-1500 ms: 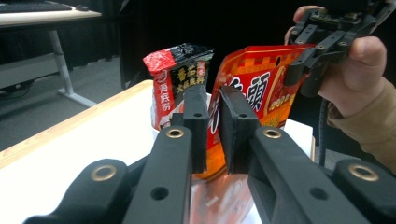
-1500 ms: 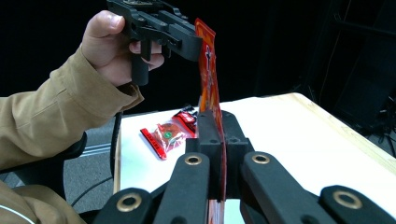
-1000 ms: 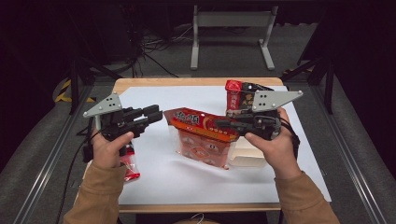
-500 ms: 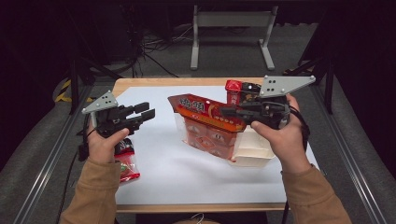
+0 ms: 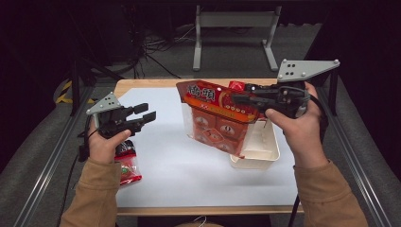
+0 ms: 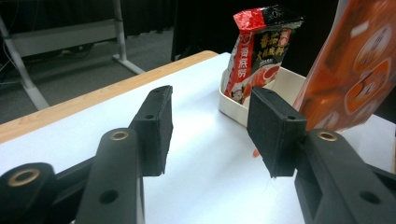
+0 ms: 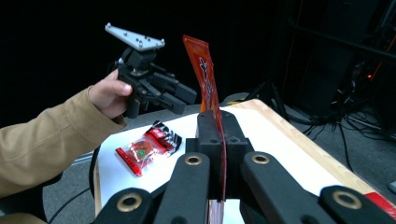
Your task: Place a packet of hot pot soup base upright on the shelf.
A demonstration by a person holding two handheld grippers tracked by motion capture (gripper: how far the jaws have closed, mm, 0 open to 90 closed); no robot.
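Lifting the orange packet [image 5: 215, 120] above the white tray [image 5: 265, 151], the right hand-held gripper [image 5: 236, 98] clamps its top edge; the left hand-held gripper [image 5: 144, 113], jaws just opening, holds nothing; placing remains.

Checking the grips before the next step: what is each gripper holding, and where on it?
The right gripper pinches the orange packet by its top edge. The left gripper holds nothing.
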